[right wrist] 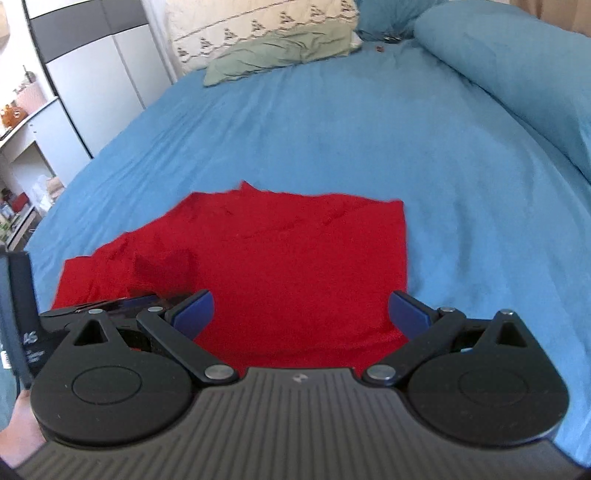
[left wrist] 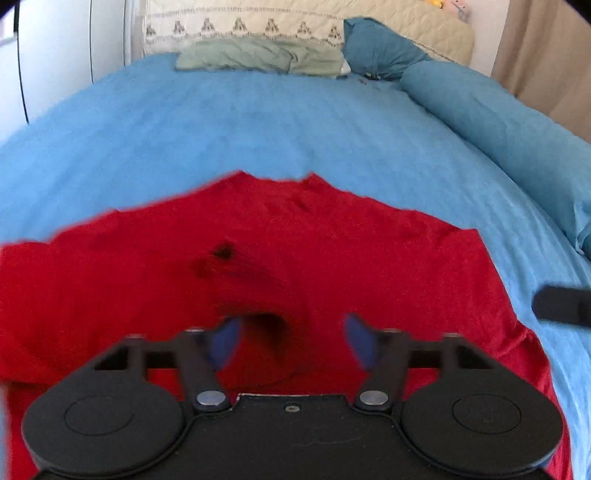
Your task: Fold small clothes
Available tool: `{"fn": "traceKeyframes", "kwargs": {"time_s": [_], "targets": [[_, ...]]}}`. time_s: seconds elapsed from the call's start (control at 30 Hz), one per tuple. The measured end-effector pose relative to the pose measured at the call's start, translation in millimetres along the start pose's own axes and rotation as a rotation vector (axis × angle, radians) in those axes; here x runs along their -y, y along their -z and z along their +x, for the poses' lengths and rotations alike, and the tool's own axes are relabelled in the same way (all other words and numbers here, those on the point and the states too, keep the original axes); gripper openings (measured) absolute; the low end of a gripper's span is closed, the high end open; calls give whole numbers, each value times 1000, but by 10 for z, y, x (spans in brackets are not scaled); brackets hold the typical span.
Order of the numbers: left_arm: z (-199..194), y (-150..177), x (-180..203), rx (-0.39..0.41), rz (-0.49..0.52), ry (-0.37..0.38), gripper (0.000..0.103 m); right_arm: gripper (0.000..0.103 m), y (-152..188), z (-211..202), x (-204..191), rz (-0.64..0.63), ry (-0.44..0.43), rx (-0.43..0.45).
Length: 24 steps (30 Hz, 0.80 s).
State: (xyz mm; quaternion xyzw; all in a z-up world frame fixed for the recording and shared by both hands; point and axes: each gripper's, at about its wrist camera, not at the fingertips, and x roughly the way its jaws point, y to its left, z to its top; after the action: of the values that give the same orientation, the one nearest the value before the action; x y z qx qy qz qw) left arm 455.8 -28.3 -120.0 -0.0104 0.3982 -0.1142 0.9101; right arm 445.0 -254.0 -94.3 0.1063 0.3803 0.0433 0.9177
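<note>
A small red shirt (left wrist: 295,258) lies spread flat on the blue bedsheet (left wrist: 258,129), with a dark spot near its middle. It also shows in the right wrist view (right wrist: 295,258). My left gripper (left wrist: 291,339) is open and empty, its blue pads just above the shirt's near part. My right gripper (right wrist: 301,314) is open and empty, over the shirt's near right edge. The left gripper's body shows at the left of the right wrist view (right wrist: 122,306). A dark part of the right gripper shows at the right edge of the left wrist view (left wrist: 561,304).
A green pillow (left wrist: 258,55) and a cream quilted pillow (left wrist: 258,22) lie at the head of the bed. A long blue bolster (left wrist: 498,122) runs along the right side. A wardrobe (right wrist: 85,74) and shelves (right wrist: 22,129) stand to the left.
</note>
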Motion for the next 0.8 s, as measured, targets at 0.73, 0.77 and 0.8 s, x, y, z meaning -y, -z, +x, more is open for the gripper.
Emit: {"fn": "traceKeyframes", "kwargs": {"time_s": [0.73,0.77,0.8], "targets": [[-546,366,-1573,-26,-55,-238,87,36,-98,1247,-1214,-210,58,-118],[-531,360,-1573,-27,-56,-238,87,40,-95,1227,-1113,-165,66,-121],[-513,356,-1571,-27,-58,-239,87,42,-87,1212,-1019,-122,60,-130]]}}
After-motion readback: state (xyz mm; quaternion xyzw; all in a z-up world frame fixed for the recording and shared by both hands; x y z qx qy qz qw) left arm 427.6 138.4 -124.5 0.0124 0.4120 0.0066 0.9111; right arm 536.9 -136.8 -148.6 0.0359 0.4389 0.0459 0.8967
